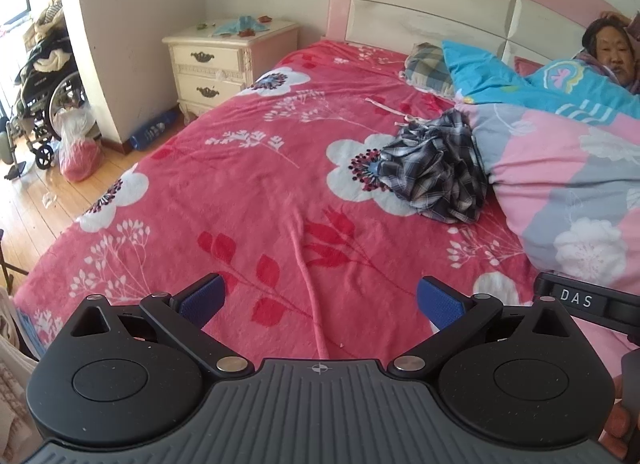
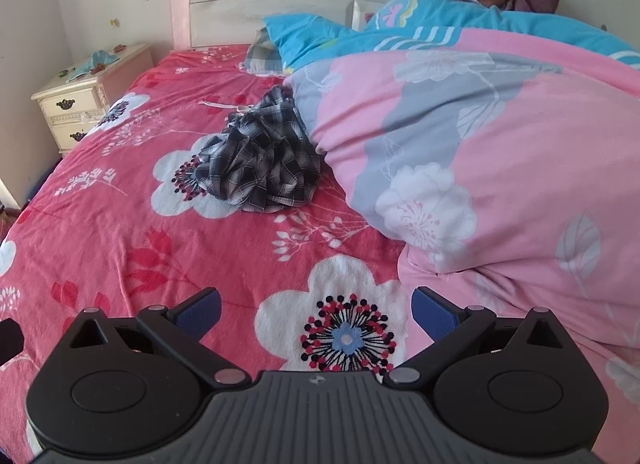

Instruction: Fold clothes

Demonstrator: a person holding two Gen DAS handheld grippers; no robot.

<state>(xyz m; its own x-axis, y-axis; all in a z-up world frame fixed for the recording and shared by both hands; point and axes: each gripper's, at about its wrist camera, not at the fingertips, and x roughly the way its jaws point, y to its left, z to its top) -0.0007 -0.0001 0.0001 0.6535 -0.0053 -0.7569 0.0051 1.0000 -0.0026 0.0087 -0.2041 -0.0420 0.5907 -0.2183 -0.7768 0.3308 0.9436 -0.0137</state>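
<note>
With both the left hand-held gripper [image 1: 319, 306] and right hand-held gripper [image 2: 316, 314] wide open and empty, the shirt [image 1: 434, 172], seemingly plaid, lies crumpled on the bed [image 1: 240, 192] beside the quilt [image 1: 568, 184], so take separate edges, not bunched folds.

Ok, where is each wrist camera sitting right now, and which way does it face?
Left wrist: low at the bed's foot, facing the headboard; open left gripper in front, right gripper's edge beside it.
Right wrist: nearer the pink quilt, facing the same way; open right gripper shows.
Shared: crumpled plaid garment, red blanket, nightstand.
</note>
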